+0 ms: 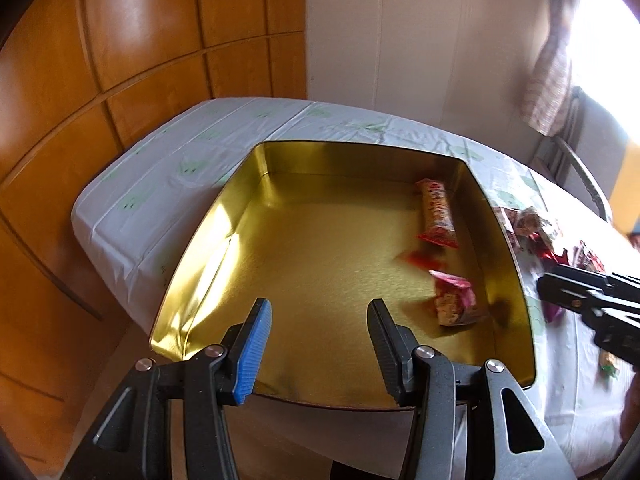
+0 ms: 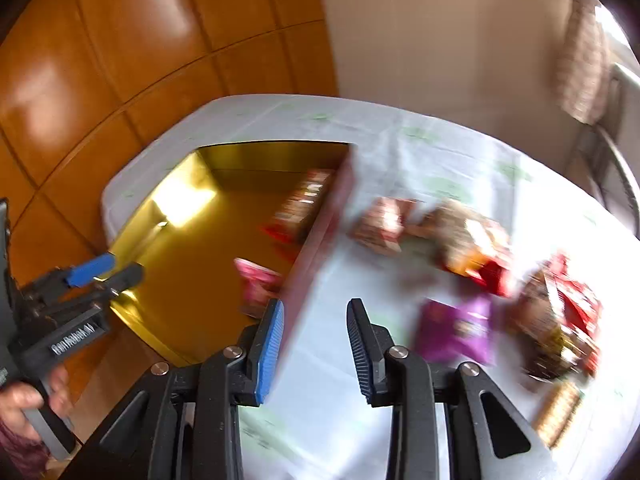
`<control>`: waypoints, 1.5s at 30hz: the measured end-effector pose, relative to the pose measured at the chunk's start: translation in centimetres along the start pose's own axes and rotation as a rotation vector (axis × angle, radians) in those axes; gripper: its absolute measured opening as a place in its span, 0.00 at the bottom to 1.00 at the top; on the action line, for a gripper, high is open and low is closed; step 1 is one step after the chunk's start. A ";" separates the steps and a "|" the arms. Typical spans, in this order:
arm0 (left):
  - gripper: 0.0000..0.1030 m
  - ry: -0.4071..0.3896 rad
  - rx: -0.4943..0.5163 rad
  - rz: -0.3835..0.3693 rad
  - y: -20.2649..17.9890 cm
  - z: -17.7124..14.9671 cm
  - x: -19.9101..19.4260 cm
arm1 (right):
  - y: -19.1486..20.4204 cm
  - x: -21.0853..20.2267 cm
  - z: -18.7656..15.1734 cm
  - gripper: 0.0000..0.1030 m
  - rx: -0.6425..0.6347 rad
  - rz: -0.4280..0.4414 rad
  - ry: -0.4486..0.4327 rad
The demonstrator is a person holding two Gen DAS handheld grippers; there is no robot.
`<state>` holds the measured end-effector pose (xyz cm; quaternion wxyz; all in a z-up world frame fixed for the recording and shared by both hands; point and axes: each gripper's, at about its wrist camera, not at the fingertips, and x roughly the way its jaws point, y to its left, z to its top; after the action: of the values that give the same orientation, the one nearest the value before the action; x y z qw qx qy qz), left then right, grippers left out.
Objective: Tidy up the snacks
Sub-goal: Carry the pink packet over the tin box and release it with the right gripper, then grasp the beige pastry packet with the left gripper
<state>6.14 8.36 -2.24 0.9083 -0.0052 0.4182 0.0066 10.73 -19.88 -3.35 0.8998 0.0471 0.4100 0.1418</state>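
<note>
A square tin with a gold inside [image 1: 320, 240] sits on the table, and its red outer wall [image 2: 316, 248] shows in the right wrist view. Two snack packets lie in its right part: a long one [image 1: 438, 212] [image 2: 304, 204] and a short pink one [image 1: 454, 300] [image 2: 258, 284]. My left gripper [image 1: 320, 308] [image 2: 108, 268] hangs open over the tin's near edge, nothing between its fingers. My right gripper [image 2: 316, 306] [image 1: 560, 288] is open and empty over the cloth just right of the tin. Loose snacks lie to its right, among them a purple packet [image 2: 456, 328]; this view is blurred.
The table wears a white cloth with green prints [image 1: 160, 184]. More packets, red and brown [image 2: 560, 320] [image 1: 532, 228], are heaped on its right side. Orange wood panelling [image 1: 100, 60] stands left and behind. A metal chair frame [image 1: 584, 180] is at the far right. A hand [image 2: 24, 400] holds the left gripper.
</note>
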 end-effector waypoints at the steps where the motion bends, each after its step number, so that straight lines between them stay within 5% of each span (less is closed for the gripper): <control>1: 0.52 -0.004 0.008 -0.006 -0.3 0.1 -0.1 | -1.2 -0.4 -0.4 0.33 0.020 -0.017 0.002; 11: 0.55 -0.033 0.180 -0.100 -5.6 1.8 -1.0 | -12.5 -4.5 -3.9 0.35 0.158 -0.213 0.049; 26: 0.47 0.078 0.505 -0.275 -17.5 7.3 1.5 | -22.1 -7.0 -6.4 0.37 0.204 -0.267 0.098; 29: 0.46 0.070 0.628 -0.263 -20.1 7.6 2.4 | -22.8 -6.8 -6.8 0.37 0.229 -0.236 0.090; 34: 0.46 0.205 0.761 -0.247 -22.6 8.6 6.4 | -23.1 -6.4 -6.7 0.37 0.232 -0.213 0.091; 45: 0.48 0.369 0.873 -0.169 -25.4 9.6 13.0 | -23.1 -7.2 -6.2 0.38 0.253 -0.162 0.051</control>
<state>22.29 -16.84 -5.81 0.7337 0.3417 0.5341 -0.2444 6.60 -44.24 -6.92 0.8844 0.1231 0.4498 0.0172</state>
